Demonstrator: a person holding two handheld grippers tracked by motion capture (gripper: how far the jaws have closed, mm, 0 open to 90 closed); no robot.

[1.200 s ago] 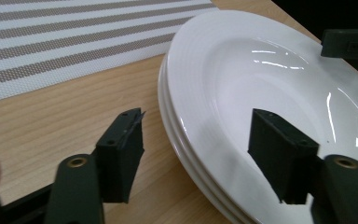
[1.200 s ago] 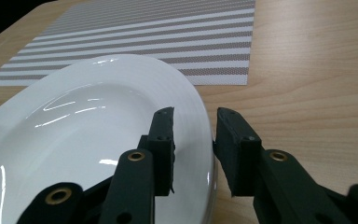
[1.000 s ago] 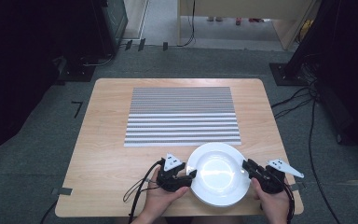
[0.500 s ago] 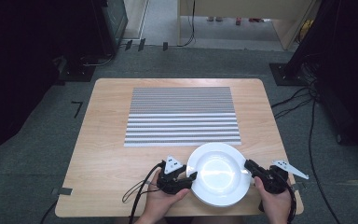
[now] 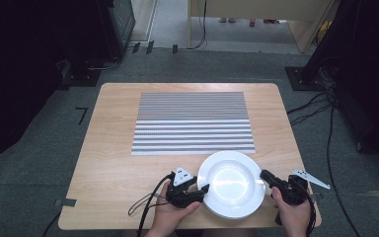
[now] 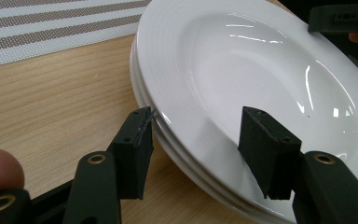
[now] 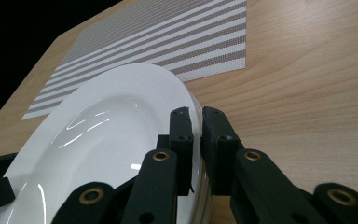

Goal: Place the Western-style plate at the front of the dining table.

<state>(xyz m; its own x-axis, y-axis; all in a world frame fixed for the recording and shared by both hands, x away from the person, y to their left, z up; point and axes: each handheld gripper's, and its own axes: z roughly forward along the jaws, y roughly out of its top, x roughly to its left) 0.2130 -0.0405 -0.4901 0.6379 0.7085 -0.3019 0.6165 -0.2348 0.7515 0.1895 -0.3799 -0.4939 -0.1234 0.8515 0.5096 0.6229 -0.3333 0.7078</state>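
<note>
A stack of white plates (image 5: 232,183) sits near the front edge of the wooden table (image 5: 113,163). My left gripper (image 5: 203,191) is at the stack's left side. In the left gripper view its jaws (image 6: 193,140) stand apart with the top plate's (image 6: 261,70) rim between them; they have just been opening a little. My right gripper (image 5: 265,176) is at the stack's right side. Its jaws (image 7: 196,130) have just been closing and now pinch the top plate's (image 7: 98,140) rim.
A grey-and-white striped placemat (image 5: 192,123) lies in the middle of the table, just behind the plates. Cables trail from both grippers over the front edge. Dark equipment and floor cables surround the table.
The right gripper's jaws have closed onto the plate's right rim. The left gripper and the plates stay where they were.
</note>
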